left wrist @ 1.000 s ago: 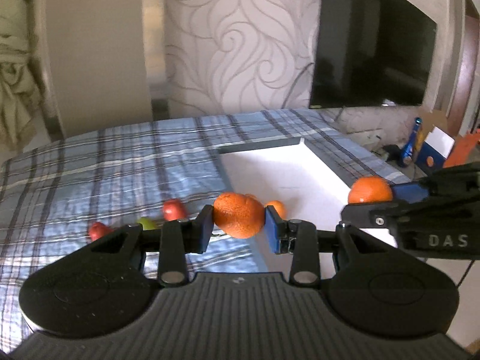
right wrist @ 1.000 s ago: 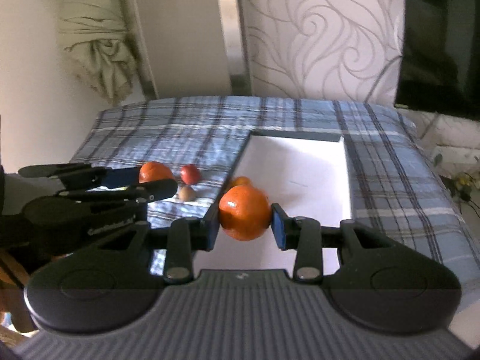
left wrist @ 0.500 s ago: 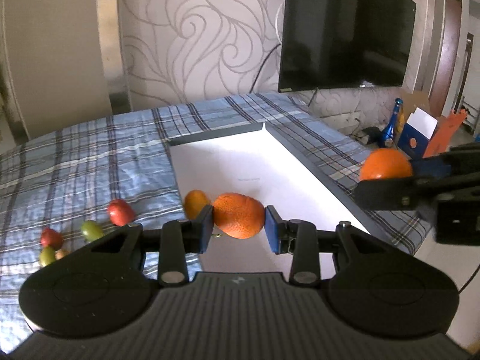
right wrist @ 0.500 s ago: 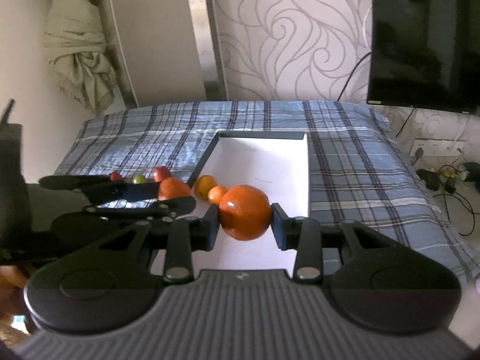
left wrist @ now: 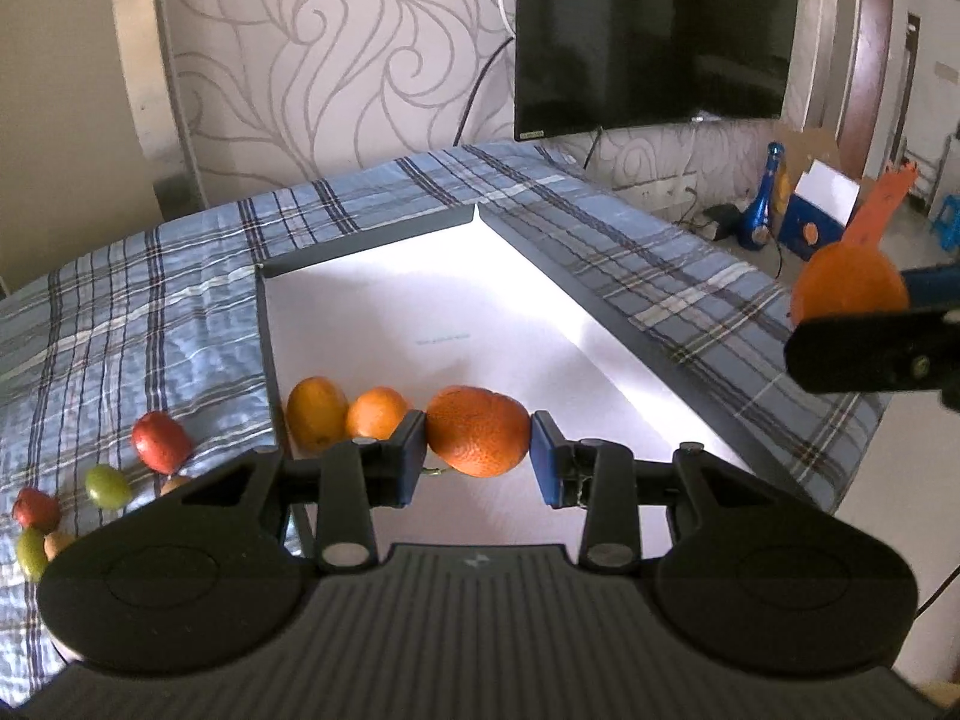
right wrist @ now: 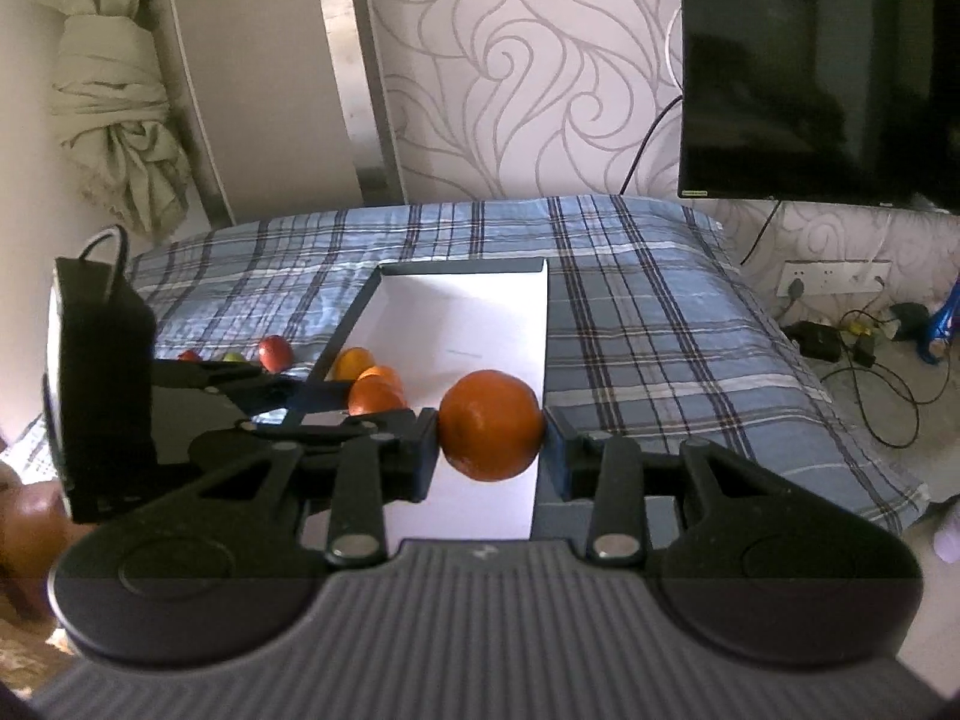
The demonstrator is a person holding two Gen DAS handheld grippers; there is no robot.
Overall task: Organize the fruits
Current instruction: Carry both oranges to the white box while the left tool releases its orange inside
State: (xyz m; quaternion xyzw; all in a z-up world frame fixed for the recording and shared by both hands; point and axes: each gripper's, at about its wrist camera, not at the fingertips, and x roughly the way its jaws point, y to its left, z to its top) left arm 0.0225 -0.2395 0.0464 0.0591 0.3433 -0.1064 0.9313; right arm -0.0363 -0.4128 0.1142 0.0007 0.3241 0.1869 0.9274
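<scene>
My left gripper [left wrist: 478,450] is shut on a large orange [left wrist: 478,439], held low over the near left part of the white tray [left wrist: 600,300]. Two smaller oranges [left wrist: 316,414] [left wrist: 378,413] lie in the tray just left of it. My right gripper [right wrist: 491,438] is shut on a round orange [right wrist: 491,425] above the tray's near end [right wrist: 348,324]. In the left wrist view that orange [left wrist: 849,285] hangs beyond the tray's right side. In the right wrist view the left gripper's orange [right wrist: 375,397] shows at the left, beside the tray's oranges [right wrist: 354,363].
Small red [left wrist: 161,441] and green fruits [left wrist: 107,486] lie on the blue plaid cloth [left wrist: 150,324] left of the tray. A television [left wrist: 654,30] hangs on the patterned wall. Cables and a socket strip [right wrist: 834,276] sit on the floor at the right.
My left gripper has moved right and down over the tray with its orange; the tray's two oranges now lie to its left. The right gripper has shifted sideways with its orange.
</scene>
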